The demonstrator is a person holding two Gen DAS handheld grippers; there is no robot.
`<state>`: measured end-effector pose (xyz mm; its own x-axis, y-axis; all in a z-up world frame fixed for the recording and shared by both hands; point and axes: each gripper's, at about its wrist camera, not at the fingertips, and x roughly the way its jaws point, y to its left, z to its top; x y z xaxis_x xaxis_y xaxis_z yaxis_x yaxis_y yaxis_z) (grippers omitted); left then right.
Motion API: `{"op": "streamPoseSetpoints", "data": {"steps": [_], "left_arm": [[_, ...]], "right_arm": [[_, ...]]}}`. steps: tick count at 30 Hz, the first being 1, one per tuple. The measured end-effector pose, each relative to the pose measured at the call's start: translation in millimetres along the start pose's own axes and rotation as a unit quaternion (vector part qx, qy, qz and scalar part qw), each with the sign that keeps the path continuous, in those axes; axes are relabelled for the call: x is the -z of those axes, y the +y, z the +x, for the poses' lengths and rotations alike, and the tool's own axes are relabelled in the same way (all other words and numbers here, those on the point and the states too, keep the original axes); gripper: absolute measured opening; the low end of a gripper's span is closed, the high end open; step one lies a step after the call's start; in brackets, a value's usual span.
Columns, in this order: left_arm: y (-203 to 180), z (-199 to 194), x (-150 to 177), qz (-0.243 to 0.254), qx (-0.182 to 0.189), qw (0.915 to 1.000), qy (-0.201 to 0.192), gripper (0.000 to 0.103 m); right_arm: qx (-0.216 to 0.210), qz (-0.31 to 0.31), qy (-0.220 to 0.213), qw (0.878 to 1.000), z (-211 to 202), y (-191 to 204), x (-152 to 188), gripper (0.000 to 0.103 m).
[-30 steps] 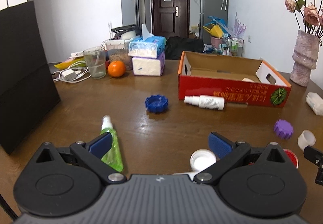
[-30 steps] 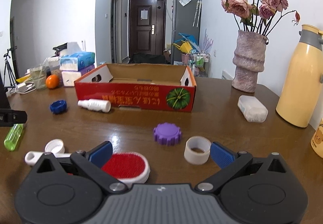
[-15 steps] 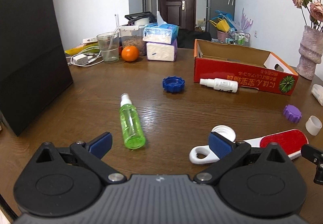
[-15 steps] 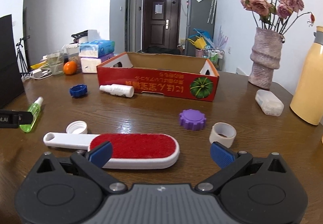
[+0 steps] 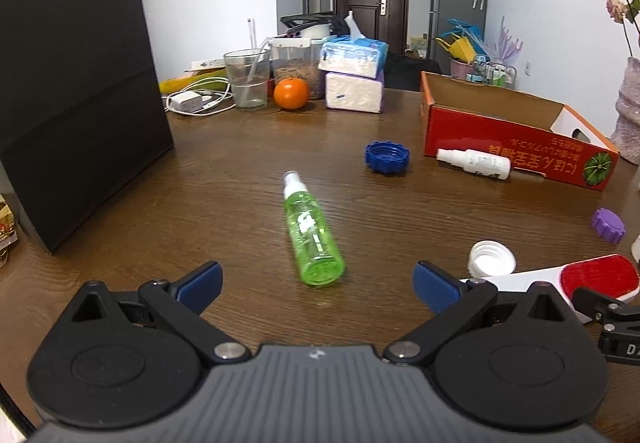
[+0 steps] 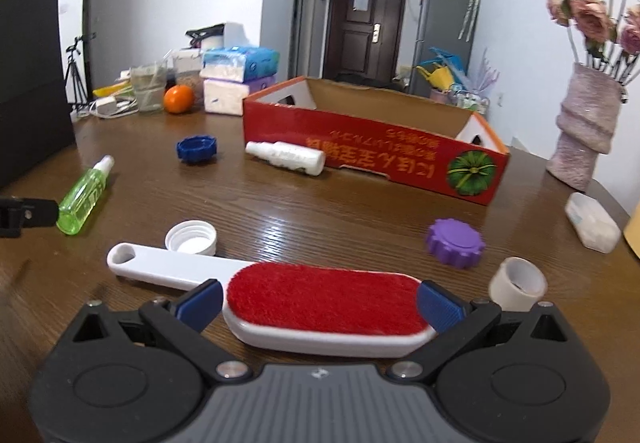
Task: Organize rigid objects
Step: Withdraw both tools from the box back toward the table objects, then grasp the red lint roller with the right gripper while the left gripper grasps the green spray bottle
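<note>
Right wrist view, red-faced white lint brush [image 6: 324, 303] lying flat, both grippers spread.

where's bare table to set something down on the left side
Bare wood lies between the black paper bag, the green spray bottle and the blue ribbed cap. It is crowded near the red lint brush, white cap and purple cap.

Spread tongs [image 5: 316, 285] hover just behind the green spray bottle [image 5: 312, 231] lying on the table [image 5: 224, 179].
</note>
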<state>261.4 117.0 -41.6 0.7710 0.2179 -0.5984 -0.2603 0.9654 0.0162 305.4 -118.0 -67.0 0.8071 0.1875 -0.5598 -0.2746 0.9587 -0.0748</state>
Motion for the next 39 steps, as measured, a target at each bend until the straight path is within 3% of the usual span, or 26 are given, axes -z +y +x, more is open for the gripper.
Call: {"op": "streamPoseSetpoints", "data": {"steps": [15, 24, 31, 39], "left_arm": [[19, 14, 3, -0.008, -0.01, 0.9999, 0.011, 0.103], [25, 24, 6, -0.011, -0.014, 0.9996, 0.021, 0.103], [27, 24, 5, -0.01, -0.017, 0.9996, 0.018, 0.103], [28, 24, 0, -0.013, -0.024, 0.9995, 0.015, 0.103]], "right_arm": [[-0.009, -0.057, 0.0, 0.998, 24, 0, 1, 0.103], [0.023, -0.08, -0.003, 0.997, 18, 10, 10, 0.098], [-0.027, -0.083, -0.013, 0.996, 13, -9, -1, 0.103], [-0.061, -0.158, -0.001, 0.985, 37, 2, -18, 0.103]]}}
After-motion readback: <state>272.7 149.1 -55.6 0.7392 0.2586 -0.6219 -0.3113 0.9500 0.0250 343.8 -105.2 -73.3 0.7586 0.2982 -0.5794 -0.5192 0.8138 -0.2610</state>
